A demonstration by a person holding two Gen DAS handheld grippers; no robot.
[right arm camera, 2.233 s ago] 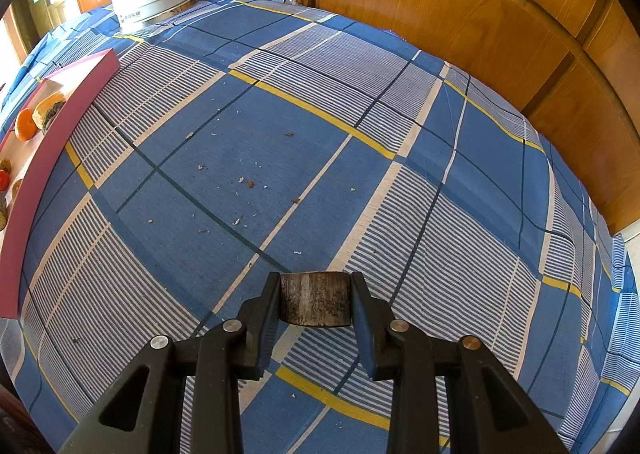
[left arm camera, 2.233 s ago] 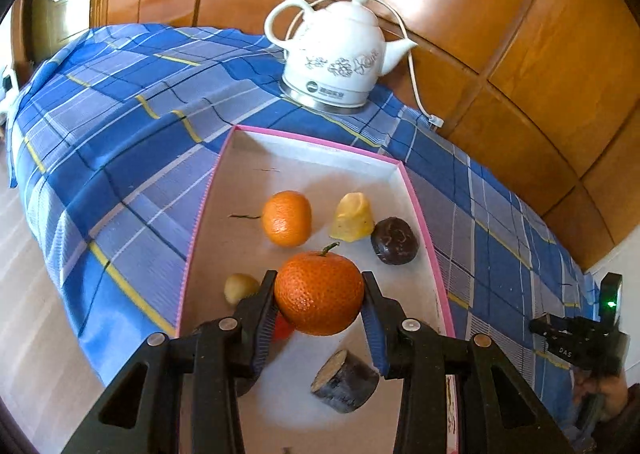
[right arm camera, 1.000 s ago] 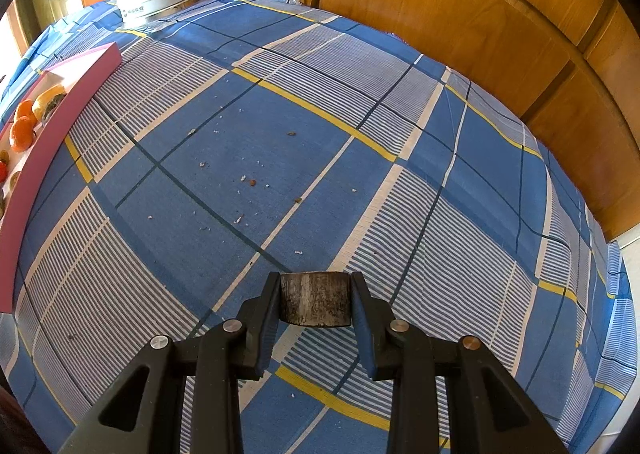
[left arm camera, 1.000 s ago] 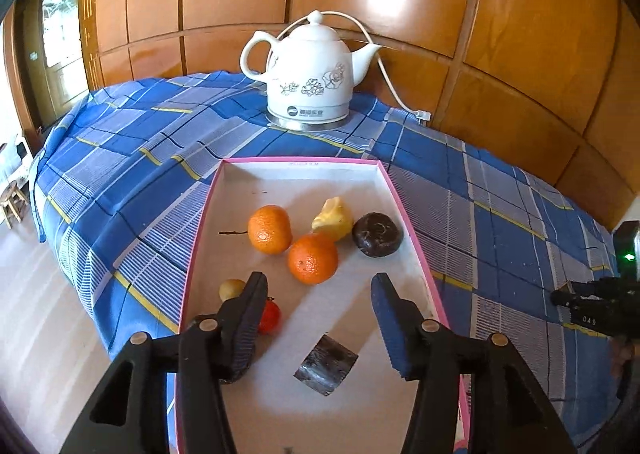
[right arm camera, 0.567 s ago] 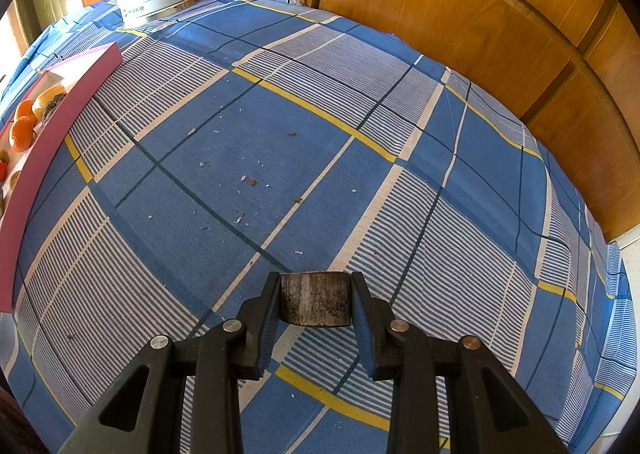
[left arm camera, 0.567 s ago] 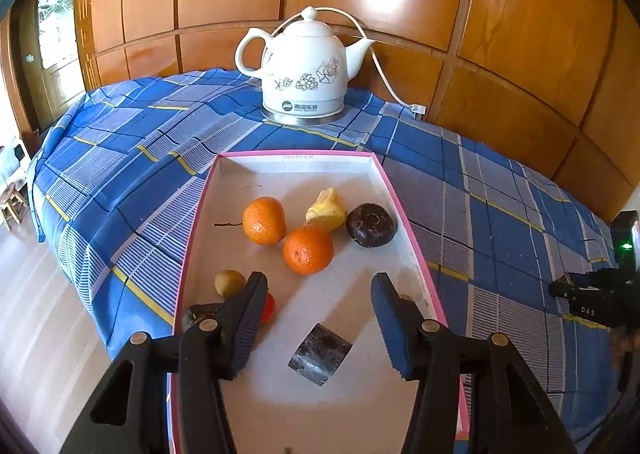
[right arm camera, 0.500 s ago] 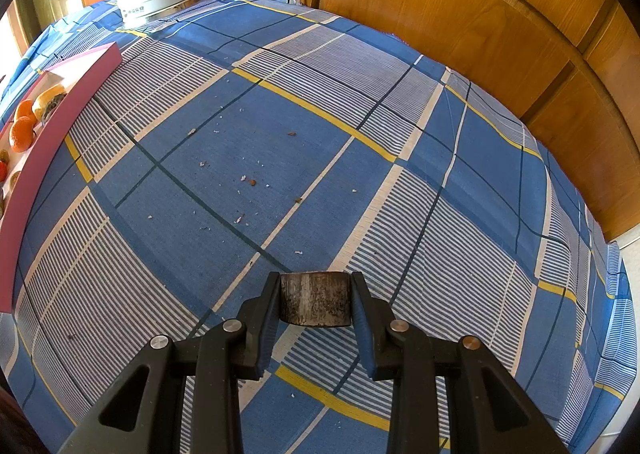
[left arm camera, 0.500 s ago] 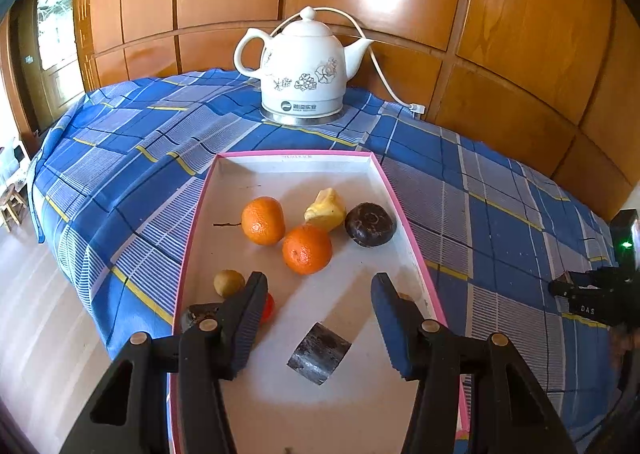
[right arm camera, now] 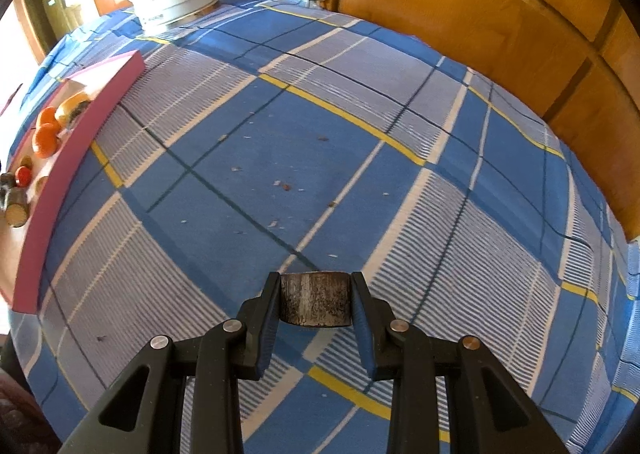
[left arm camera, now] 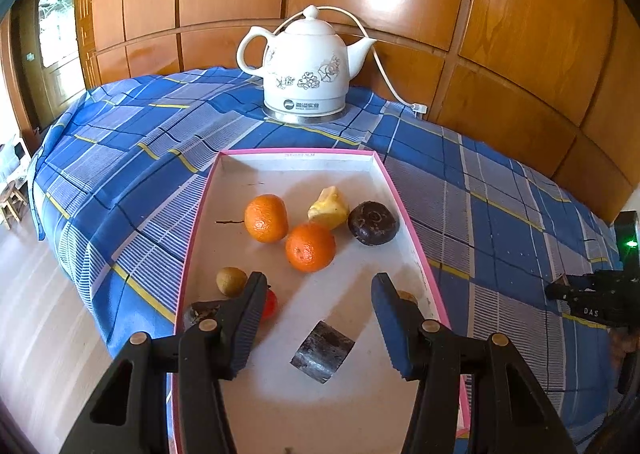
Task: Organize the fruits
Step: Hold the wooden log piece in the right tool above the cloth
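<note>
**Tray nearly loaded, one piece left in right gripper**

Left gripper (left arm camera: 316, 318) released, empty, above near end of tray (left arm camera: 404, 209). Below it: dark chunk (left arm camera: 322, 351), red berry (left arm camera: 271, 302) and kiwi (left arm camera: 231, 280) near left. Mid-tray: two oranges (left arm camera: 310, 247) (left arm camera: 266, 217), yellow piece (left arm camera: 329, 208), dark round fruit (left arm camera: 373, 222). Far: kettle (left arm camera: 306, 69) on desk cloth (left arm camera: 120, 157).

Right gripper (right arm camera: 314, 302) clenched on bark-like chunk (right arm camera: 314, 300), well right of tray (right arm camera: 76, 133).

Judgement: mostly done; remaining is carrying that chunk to tray. No loose fruit visible on cloth.
</note>
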